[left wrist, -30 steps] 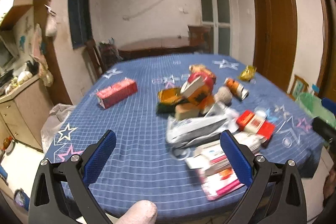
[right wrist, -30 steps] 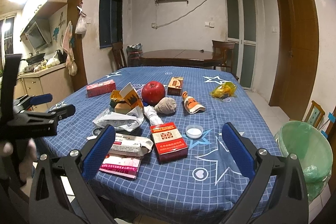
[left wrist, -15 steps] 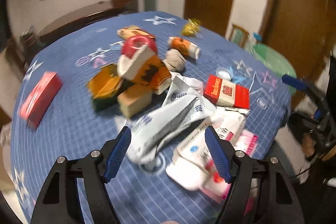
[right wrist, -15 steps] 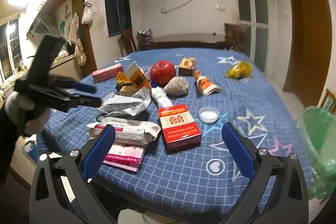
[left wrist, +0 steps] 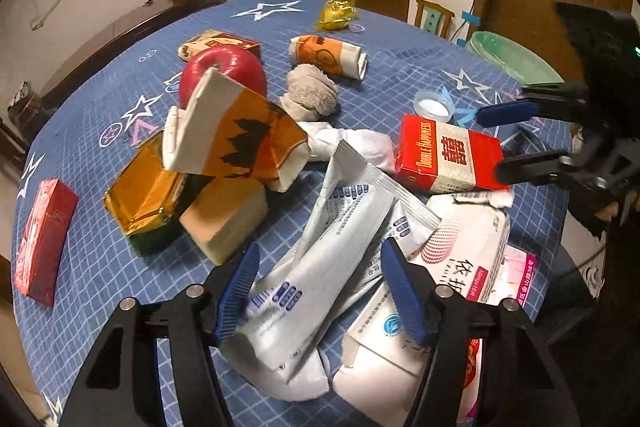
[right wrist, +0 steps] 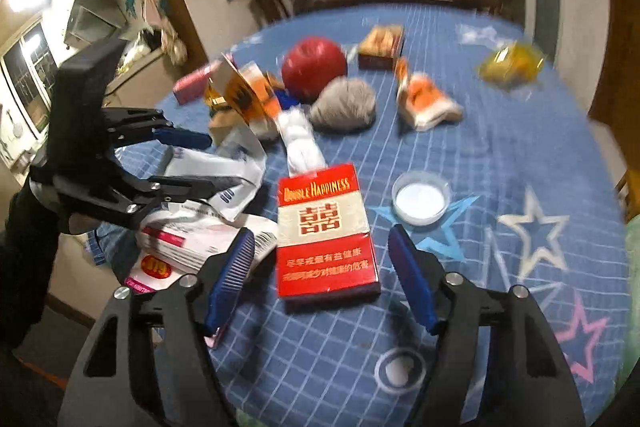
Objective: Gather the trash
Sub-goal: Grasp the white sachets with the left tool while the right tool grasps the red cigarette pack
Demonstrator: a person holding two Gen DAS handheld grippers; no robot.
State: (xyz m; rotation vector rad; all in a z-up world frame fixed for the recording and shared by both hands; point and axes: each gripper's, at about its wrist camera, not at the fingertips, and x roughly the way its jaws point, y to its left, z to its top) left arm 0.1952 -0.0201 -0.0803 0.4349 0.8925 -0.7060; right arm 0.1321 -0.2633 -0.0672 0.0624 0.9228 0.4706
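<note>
Trash lies heaped on the blue star-patterned tablecloth (left wrist: 100, 267). My left gripper (left wrist: 320, 295) is open, its jaws standing on either side of a crumpled white plastic wrapper (left wrist: 320, 267), which also shows in the right wrist view (right wrist: 224, 167). My right gripper (right wrist: 320, 279) is open, its jaws on either side of the near end of a red and white cigarette box (right wrist: 326, 231), also seen in the left wrist view (left wrist: 444, 155). Neither gripper holds anything.
Around them lie an orange carton (left wrist: 240, 131), a red apple (right wrist: 314, 65), a grey wad (right wrist: 344, 105), a white lid (right wrist: 420, 199), a yellow wrapper (right wrist: 512, 65), a red box (left wrist: 44, 239) and white and pink packets (left wrist: 472, 247). A green bin (left wrist: 508, 55) stands past the table's right edge.
Both grippers have moved in over the table and lowered. The left came down around the white wrapper and narrowed its jaws. The right closed in on the cigarette box.
</note>
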